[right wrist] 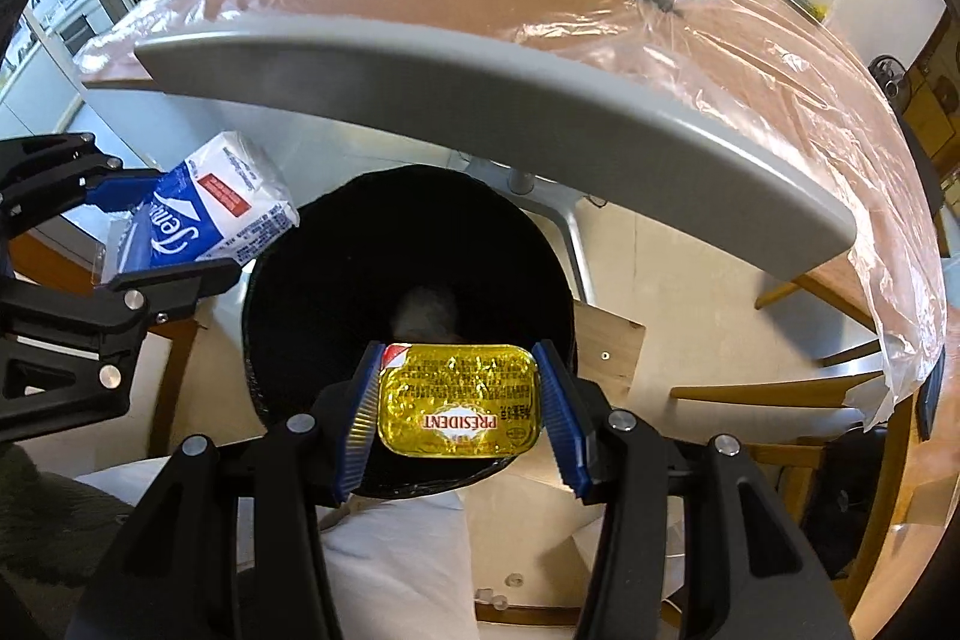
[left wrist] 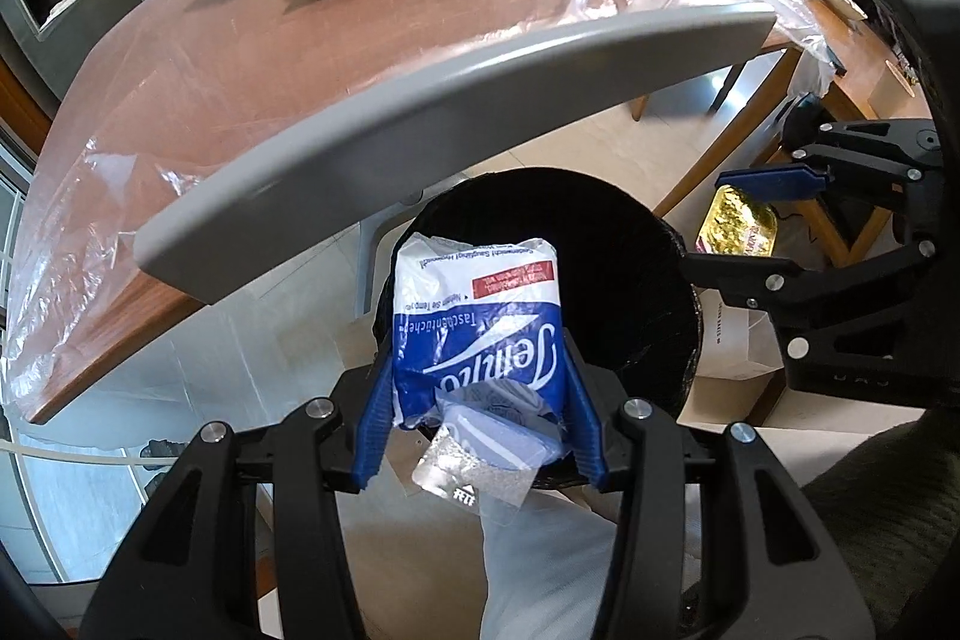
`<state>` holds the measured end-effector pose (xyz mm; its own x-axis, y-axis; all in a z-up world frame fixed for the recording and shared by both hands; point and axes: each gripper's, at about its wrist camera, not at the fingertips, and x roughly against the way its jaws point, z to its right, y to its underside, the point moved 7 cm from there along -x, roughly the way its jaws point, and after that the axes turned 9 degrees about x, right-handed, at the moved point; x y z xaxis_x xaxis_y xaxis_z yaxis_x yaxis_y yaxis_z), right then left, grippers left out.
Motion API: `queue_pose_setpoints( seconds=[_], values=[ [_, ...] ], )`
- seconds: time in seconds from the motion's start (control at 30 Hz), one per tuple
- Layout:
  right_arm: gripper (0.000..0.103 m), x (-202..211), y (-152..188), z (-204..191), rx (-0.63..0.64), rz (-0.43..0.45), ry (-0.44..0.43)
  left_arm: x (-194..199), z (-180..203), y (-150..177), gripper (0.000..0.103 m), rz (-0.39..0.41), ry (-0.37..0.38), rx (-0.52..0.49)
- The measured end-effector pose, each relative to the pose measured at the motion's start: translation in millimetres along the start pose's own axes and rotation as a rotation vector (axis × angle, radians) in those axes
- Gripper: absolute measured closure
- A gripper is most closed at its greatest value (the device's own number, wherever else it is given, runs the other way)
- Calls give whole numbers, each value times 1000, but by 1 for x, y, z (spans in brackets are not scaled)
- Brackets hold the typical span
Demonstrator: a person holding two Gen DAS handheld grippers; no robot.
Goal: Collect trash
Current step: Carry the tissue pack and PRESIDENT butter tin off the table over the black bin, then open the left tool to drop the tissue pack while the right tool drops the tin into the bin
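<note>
The counter (left wrist: 252, 58) is seen behind a grey chair back (left wrist: 420, 124). Below, a black bin (right wrist: 408, 244) is hung over by 2 items: a tissue pack (left wrist: 474, 334) pinched in the left gripper (left wrist: 480, 418), a gold butter packet (right wrist: 459, 400) clamped in the right gripper (right wrist: 459, 418).
</note>
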<state>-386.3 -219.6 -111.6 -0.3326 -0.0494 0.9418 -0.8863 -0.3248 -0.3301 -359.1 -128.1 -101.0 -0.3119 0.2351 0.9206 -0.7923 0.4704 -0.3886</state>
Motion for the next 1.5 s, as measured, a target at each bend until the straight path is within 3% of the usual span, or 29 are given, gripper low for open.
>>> queue_pose_setpoints(
  seconds=[1.17,1.27,1.3,1.33,1.4,1.5],
  values=[
    [54,-25,-2,9,-28,-46,-3,-51,8,7,53,-74,-20,-27],
    [54,-28,-1,8,-27,-54,-15,-48,4,5,47,-72,-12,-25],
    [53,-29,-1,8,-29,-54,-13,-48,3,5,41,-72,-6,-26],
    [51,-29,0,9,-30,-57,-14,-47,3,4,32,-66,-9,-29],
    [37,-27,-2,9,-35,-46,-20,-44,4,2,24,-49,-14,-40],
    [36,-24,-3,10,-39,-37,-19,-42,4,1,23,-46,-17,-43]
  ],
)
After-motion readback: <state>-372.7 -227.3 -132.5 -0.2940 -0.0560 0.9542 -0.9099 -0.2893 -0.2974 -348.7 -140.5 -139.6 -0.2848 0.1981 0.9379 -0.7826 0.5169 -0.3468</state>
